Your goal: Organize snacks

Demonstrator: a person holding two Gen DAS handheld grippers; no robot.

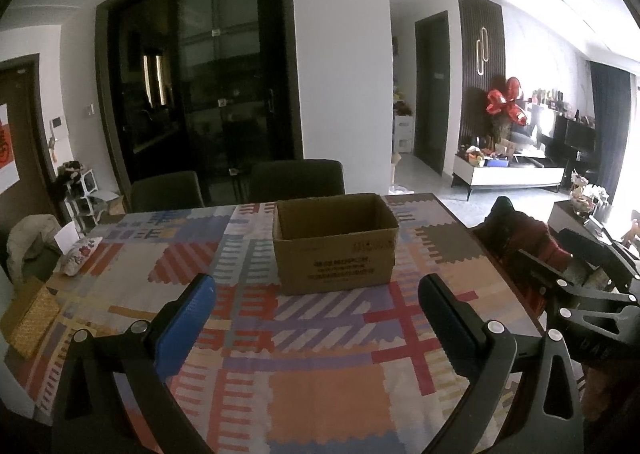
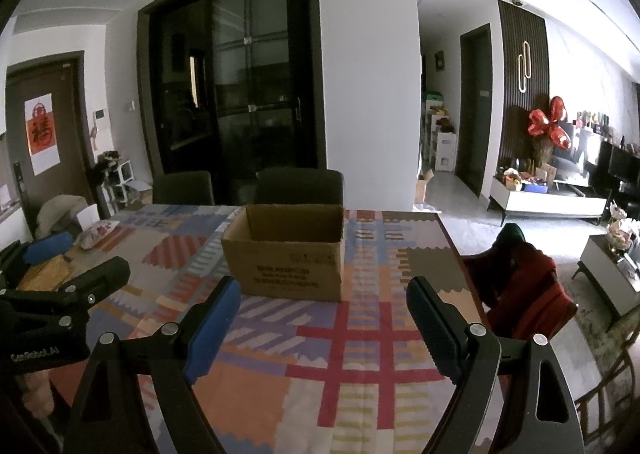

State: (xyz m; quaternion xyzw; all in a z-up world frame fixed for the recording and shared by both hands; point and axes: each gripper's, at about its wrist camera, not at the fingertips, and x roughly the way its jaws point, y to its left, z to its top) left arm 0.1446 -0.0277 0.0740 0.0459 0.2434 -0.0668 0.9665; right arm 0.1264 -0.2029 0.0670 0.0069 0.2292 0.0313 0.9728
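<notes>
Both views hide the cardboard box floor.

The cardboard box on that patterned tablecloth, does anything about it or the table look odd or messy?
Nothing stands out. The cardboard box sits upright with its top open, undamaged, on the patterned tablecloth, which lies flat. No spill shows. Both tongs, left and right, are open and empty.

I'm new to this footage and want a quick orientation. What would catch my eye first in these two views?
An open cardboard box stands alone in the middle of a table with a bright patchwork tablecloth. In the foreground the left gripper and right gripper both point at it, jaws wide and empty. Behind the table stand two dark chairs and a big black-framed glass door.
</notes>
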